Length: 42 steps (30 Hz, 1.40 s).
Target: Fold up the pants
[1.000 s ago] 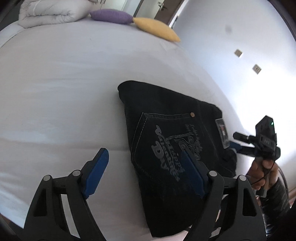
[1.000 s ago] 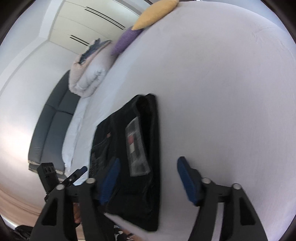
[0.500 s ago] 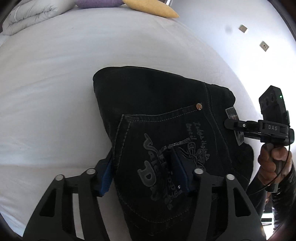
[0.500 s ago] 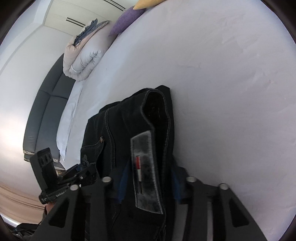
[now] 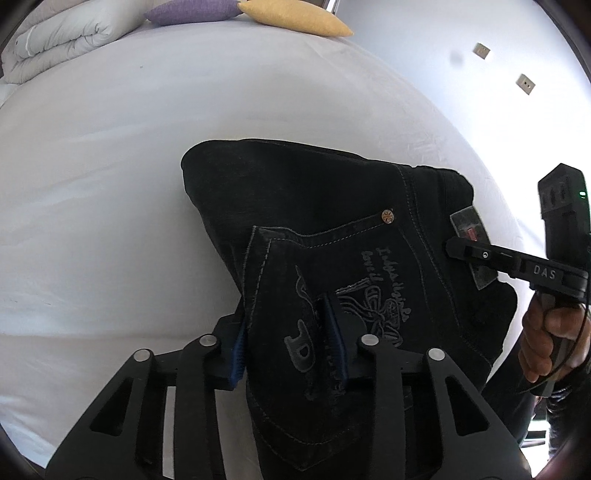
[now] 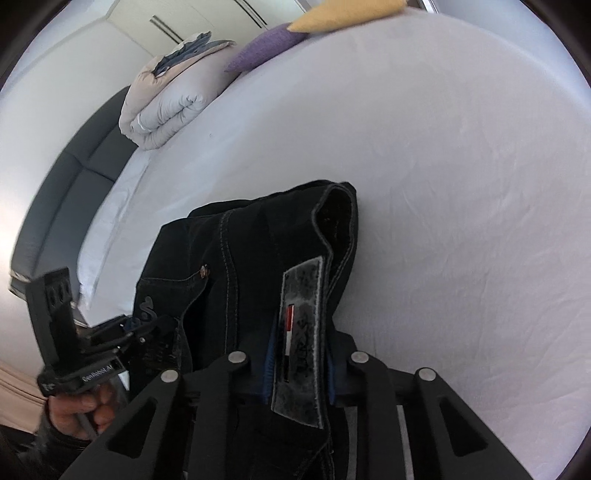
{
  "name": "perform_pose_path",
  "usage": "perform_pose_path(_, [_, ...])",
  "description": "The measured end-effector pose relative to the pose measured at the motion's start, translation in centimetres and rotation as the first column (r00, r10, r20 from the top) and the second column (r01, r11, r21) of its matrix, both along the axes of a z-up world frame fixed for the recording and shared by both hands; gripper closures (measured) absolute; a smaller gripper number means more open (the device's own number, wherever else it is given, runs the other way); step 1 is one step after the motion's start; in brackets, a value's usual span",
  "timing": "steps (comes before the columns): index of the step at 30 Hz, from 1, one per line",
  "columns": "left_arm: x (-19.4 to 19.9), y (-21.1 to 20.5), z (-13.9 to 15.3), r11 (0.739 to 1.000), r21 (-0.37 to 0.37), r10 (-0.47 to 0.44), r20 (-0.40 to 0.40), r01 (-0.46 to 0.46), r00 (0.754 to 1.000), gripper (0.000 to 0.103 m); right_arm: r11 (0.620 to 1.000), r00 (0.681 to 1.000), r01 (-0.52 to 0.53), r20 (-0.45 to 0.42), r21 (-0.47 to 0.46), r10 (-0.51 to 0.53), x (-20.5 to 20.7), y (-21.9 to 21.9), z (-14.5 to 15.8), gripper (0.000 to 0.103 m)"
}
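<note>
Folded black denim pants (image 5: 325, 206) lie on the white bed, back pocket with grey print facing up. My left gripper (image 5: 291, 347) is shut on the near edge of the pants at the printed pocket, its blue pads (image 5: 334, 332) pinching the cloth. My right gripper (image 6: 301, 354) is shut on the waistband at the grey brand patch (image 6: 301, 332). The pants (image 6: 236, 251) look raised at both held points. The right gripper also shows in the left wrist view (image 5: 452, 246), and the left gripper in the right wrist view (image 6: 147, 332).
The white bed sheet (image 5: 110, 184) spreads all around. A folded white duvet (image 5: 62, 37), a purple cushion (image 5: 188, 9) and a yellow cushion (image 5: 295, 20) lie at the far end. A dark grey sofa (image 6: 74, 177) stands beside the bed.
Both grippers moved in from open above the pants and closed on them: left on the pocket edge, right on the waistband patch. The held edges have risen slightly.
</note>
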<state>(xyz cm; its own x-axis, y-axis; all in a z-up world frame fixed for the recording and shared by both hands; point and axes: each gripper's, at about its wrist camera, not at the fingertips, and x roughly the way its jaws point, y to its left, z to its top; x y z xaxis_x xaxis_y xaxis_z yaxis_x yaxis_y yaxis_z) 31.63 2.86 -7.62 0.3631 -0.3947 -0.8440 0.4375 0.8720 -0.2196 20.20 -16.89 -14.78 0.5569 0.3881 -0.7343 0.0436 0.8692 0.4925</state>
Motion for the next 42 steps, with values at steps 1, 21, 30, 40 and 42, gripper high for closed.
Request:
perform_pose_path(1, [0.0, 0.0, 0.1, 1.000, 0.003, 0.000, 0.002, 0.000, 1.000, 0.072, 1.000, 1.000, -0.002, 0.012, -0.028, 0.003, -0.2, 0.4, 0.4, 0.082])
perform_pose_path(21, [4.0, -5.2, 5.8, 0.999, -0.007, -0.046, 0.147, 0.047, 0.988, 0.083, 0.980, 0.980, 0.009, 0.198, -0.197, 0.031, 0.4, -0.6, 8.9, 0.085])
perform_pose_path(30, [11.3, -9.8, 4.1, 0.997, -0.006, -0.077, 0.149, 0.079, 0.986, 0.083, 0.995, 0.988, 0.088, 0.131, -0.045, -0.081, 7.1, -8.3, 6.0, 0.085])
perform_pose_path(40, [13.3, -9.2, 0.1, 0.998, -0.034, -0.042, 0.103, 0.046, 0.994, 0.075, 0.989, 0.991, 0.131, 0.014, 0.068, -0.132, 10.4, -11.8, -0.2, 0.067])
perform_pose_path(42, [13.3, -8.7, -0.3, 0.998, -0.048, -0.034, 0.098, 0.039, 0.995, 0.074, 0.981, 0.990, 0.137, 0.024, 0.136, -0.142, 10.0, -12.5, -1.3, 0.065])
